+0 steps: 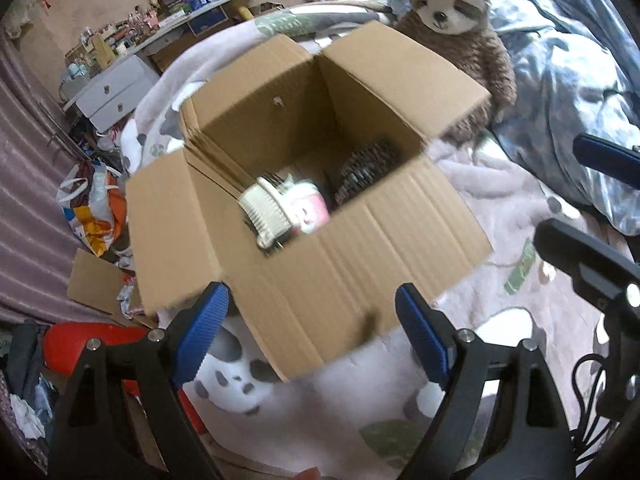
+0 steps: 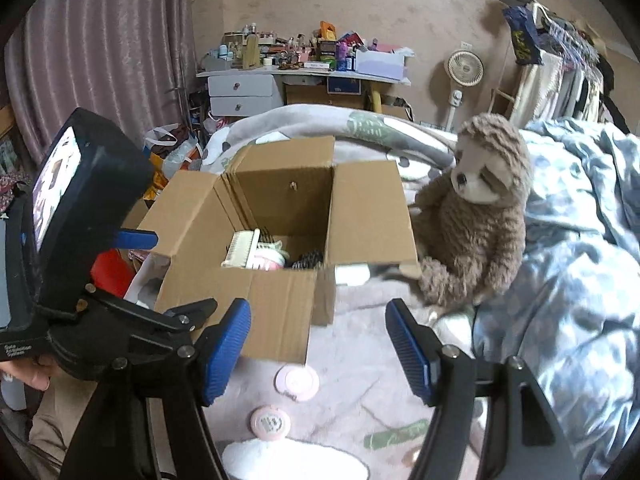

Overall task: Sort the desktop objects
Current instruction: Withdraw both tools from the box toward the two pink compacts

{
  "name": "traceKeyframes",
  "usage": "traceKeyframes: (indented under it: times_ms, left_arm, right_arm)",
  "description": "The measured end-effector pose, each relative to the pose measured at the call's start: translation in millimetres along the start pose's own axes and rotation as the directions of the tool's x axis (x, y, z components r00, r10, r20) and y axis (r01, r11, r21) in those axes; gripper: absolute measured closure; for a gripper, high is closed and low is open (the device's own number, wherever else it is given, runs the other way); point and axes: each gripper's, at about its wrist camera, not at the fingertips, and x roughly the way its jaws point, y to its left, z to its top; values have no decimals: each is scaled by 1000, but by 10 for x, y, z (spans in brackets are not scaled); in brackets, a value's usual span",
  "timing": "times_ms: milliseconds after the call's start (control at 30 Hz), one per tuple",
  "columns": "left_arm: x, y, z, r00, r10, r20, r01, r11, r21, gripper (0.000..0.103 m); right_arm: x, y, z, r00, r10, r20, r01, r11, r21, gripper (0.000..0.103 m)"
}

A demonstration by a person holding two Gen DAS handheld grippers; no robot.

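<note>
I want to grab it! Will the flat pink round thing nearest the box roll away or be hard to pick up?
The pink disc lies flat on the fuzzy blanket, so it probably won't roll. It looks thin, so the open right tongs may struggle to get under it.

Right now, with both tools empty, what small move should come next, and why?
Probably lower the right tool onto the nearer pink round case. It and another pink case lie on the blanket outside the box, which already holds a comb.
</note>
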Motion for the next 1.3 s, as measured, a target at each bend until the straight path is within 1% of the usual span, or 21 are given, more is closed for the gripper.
traceKeyframes:
  times_ms: [300,600,700,833,867,967,1100,1300]
  left_arm:
    - [45,-264,-337,999,-10,-34,10,1000,3,18]
    - [207,-497,-653,996,-35,-77,33,999,-19,18]
    - [265,-571,-759,993,-75,-88,72,997,-39,18]
    - [377,-692,-882,991,-84,-101,81,996,-40,18]
    - [424,-723,-917,989,-101,-111,96,994,-46,18]
    - [575,-757,-980,979,-144,-144,132,988,-85,18]
    - [760,-856,-1012,971,-166,-172,150,983,-102,17]
    - [973,-1017,-1012,966,-190,-174,172,979,-113,17]
  right_arm:
    - [5,-51,-383,1000,14,-24,-13,999,43,32]
    - [88,-79,-662,998,32,-58,-29,998,58,32]
    - [110,-91,-762,998,41,-57,-38,997,64,32]
    - [199,-121,-884,995,47,-83,-41,996,79,32]
    - [217,-127,-909,995,46,-88,-38,996,80,32]
    - [278,-160,-998,994,46,-104,-36,995,89,32]
    - [353,-202,-1118,991,44,-124,-33,995,91,32]
    - [461,-295,-1273,987,48,-154,-32,994,108,32]
